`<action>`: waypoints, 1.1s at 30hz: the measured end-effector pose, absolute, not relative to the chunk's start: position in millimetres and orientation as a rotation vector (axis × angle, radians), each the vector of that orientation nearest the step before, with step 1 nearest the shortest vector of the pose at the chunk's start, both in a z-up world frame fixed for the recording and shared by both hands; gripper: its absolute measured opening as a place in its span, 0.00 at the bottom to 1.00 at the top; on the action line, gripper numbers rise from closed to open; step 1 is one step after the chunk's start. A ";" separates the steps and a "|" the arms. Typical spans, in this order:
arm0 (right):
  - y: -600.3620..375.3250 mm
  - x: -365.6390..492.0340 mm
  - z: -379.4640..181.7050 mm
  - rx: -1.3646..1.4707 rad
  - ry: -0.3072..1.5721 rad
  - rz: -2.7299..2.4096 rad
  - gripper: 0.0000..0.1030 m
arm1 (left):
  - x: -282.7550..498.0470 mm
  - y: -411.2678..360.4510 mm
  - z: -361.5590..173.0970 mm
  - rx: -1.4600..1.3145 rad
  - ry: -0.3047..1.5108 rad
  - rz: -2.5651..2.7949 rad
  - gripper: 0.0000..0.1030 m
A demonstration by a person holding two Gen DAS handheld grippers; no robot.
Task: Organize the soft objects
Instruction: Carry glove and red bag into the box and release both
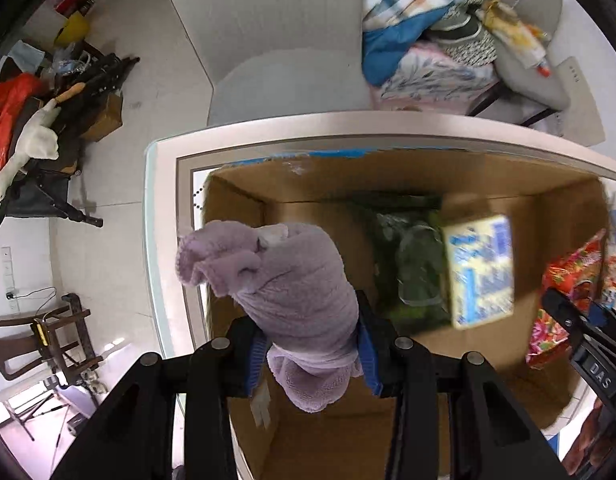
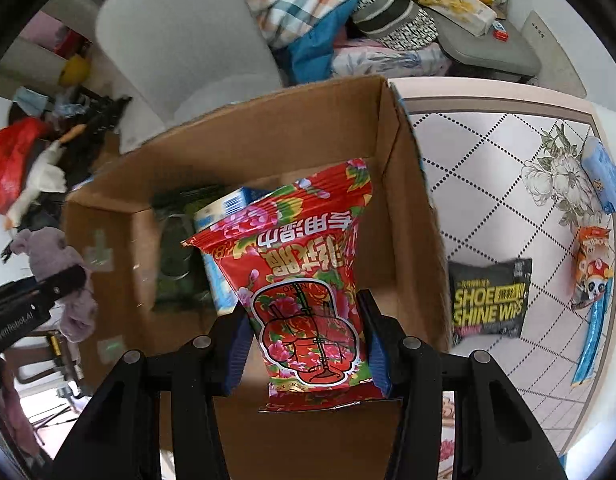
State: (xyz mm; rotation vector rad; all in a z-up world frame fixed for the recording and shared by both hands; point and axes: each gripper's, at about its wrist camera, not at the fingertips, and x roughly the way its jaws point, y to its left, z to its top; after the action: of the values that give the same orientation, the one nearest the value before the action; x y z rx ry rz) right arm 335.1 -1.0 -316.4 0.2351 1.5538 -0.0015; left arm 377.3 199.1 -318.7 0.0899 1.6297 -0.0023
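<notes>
My left gripper (image 1: 313,344) is shut on a rolled purple fleece cloth (image 1: 284,280) and holds it over the left side of an open cardboard box (image 1: 244,204). My right gripper (image 2: 308,340) is shut on a red floral wet-wipes pack (image 2: 304,280) and holds it over the same box (image 2: 268,136). Inside the box lie a green packet (image 1: 411,272) and a yellow-and-blue tissue pack (image 1: 481,272). The red pack (image 1: 563,280) and right gripper also show at the right of the left wrist view. The purple cloth (image 2: 56,256) shows at the left of the right wrist view.
The box stands on a tiled table (image 2: 487,160). On the table to the right lie a black shoe-shine wipes pack (image 2: 489,300), an orange snack pack (image 2: 591,264), a blue pack (image 2: 603,176) and a blue stick (image 2: 591,344). A grey chair (image 2: 180,40) and piled clothes (image 2: 327,8) stand behind.
</notes>
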 end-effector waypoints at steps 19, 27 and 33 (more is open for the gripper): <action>8.2 368.9 -319.7 0.130 1.491 -0.082 0.78 | 396.4 203.3 -328.6 -0.030 1.668 -0.014 0.60; 16.2 339.2 -296.9 0.109 1.497 -0.016 0.81 | 362.5 201.6 -286.7 -0.064 1.580 -0.018 0.95; 18.3 305.4 -278.6 0.074 1.487 0.022 1.00 | 325.0 202.0 -261.2 -0.112 1.502 0.002 0.96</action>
State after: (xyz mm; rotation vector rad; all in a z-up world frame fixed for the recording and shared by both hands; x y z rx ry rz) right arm 305.4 18.3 -278.6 0.0743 1.4869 0.0217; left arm 325.0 202.0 -261.2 -0.1119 1.5019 0.0017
